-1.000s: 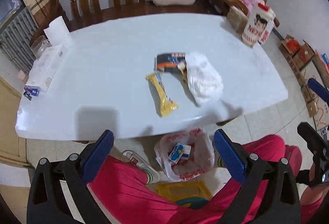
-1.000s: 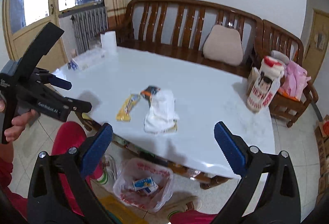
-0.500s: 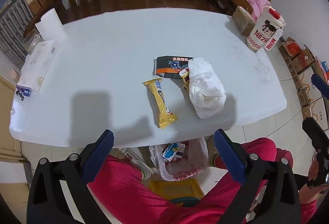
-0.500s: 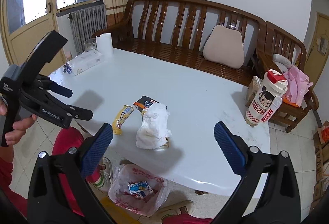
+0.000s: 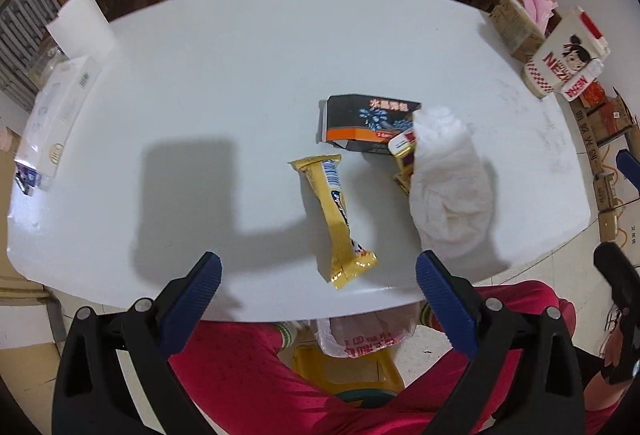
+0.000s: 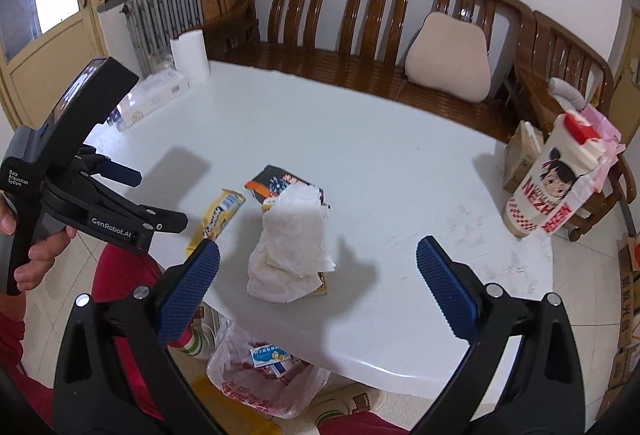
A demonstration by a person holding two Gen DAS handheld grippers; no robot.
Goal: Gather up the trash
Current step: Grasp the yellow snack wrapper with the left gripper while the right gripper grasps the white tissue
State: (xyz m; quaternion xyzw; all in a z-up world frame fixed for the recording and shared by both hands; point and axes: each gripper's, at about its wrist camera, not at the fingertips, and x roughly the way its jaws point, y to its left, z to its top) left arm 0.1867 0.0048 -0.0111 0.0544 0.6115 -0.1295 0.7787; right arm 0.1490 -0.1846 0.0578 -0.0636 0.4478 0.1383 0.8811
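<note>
On the white table (image 5: 248, 83) lie a yellow snack wrapper (image 5: 338, 219), a black and orange box (image 5: 368, 123) and a crumpled white tissue (image 5: 448, 187) covering a small yellow and red packet (image 5: 402, 159). My left gripper (image 5: 318, 277) is open and empty, hovering just short of the wrapper's near end. My right gripper (image 6: 318, 261) is open and empty above the tissue (image 6: 290, 255); the wrapper (image 6: 218, 215) and box (image 6: 276, 183) lie beyond it. A plastic trash bag (image 6: 256, 375) with small cartons sits on the floor under the table edge.
A tissue box (image 5: 56, 115) and paper roll (image 5: 80, 27) stand at the table's left end. A NEZHA canister (image 6: 556, 179) stands at the right edge. A wooden bench (image 6: 360, 47) with a beige cushion runs behind. Cardboard boxes lie on the floor at right.
Both grippers have moved forward and lower over the table, closer to the trash. The trash bag is now mostly hidden under the table edge in the left wrist view. Both stay open.
</note>
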